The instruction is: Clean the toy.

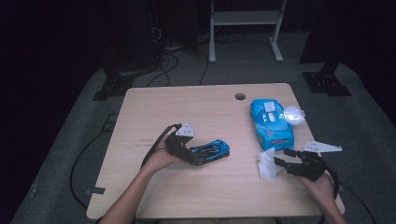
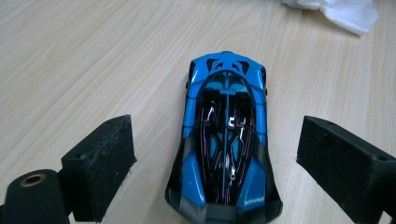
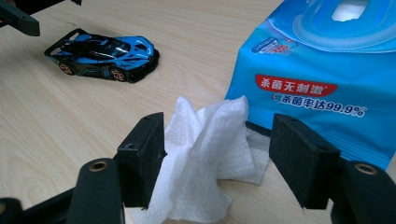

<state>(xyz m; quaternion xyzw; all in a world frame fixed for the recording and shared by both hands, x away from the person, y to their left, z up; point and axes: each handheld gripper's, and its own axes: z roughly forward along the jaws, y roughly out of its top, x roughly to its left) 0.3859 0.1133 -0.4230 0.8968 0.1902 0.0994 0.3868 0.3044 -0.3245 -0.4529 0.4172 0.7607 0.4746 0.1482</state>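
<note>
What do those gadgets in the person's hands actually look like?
Both are black handheld tongs. The left tongs and right tongs each end in two blocky black foam-like pads, carry a grey three-cornered plate on top and trail a black cable. The forearms show no sleeves.

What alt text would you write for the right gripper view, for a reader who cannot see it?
A crumpled white wipe stands between the open black jaws of the right claw on a pale wooden table. A blue wet-wipe pack lies just behind it. Farther back at the left sits a blue and black toy car.
</note>
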